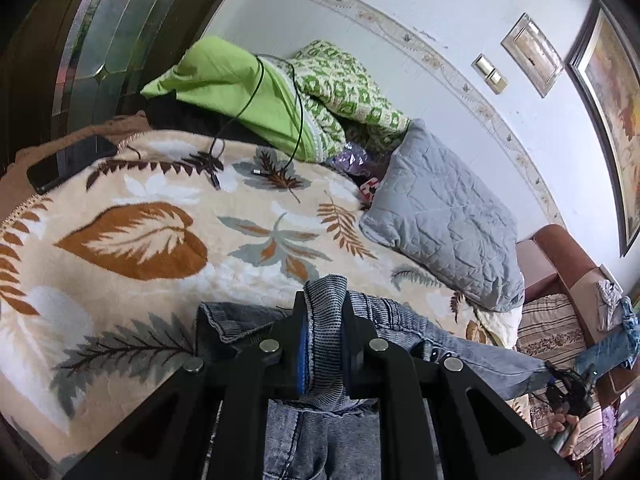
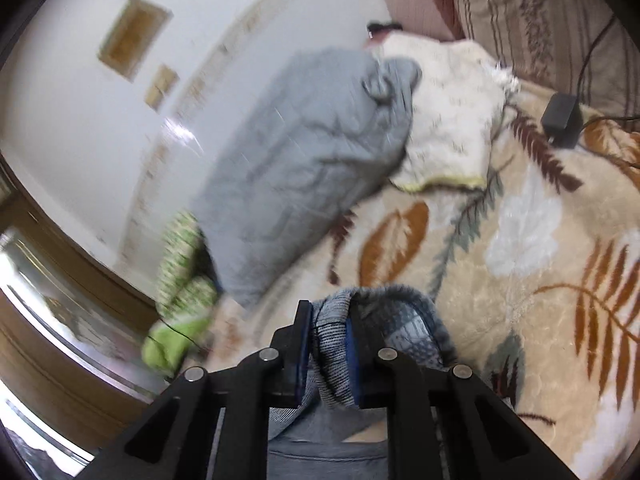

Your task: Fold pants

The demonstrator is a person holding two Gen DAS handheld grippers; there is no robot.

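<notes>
The pants (image 1: 440, 344) are grey-blue denim jeans, lifted above the leaf-patterned blanket (image 1: 132, 240). My left gripper (image 1: 323, 312) is shut on a ribbed band of the jeans, which bunches between the blue pads. The denim stretches right toward my right gripper (image 1: 570, 386), seen small at the right edge. In the right wrist view my right gripper (image 2: 328, 322) is shut on another bunch of the jeans (image 2: 404, 320), which hang down below it. That view is blurred.
A grey quilted pillow (image 1: 444, 216) lies at the wall side. A green quilt pile (image 1: 280, 92) with a cable and a black phone (image 1: 68, 162) lie at the far end. A black charger (image 2: 562, 120) sits on the blanket (image 2: 520, 220). A brown sofa (image 1: 560, 272) stands beyond.
</notes>
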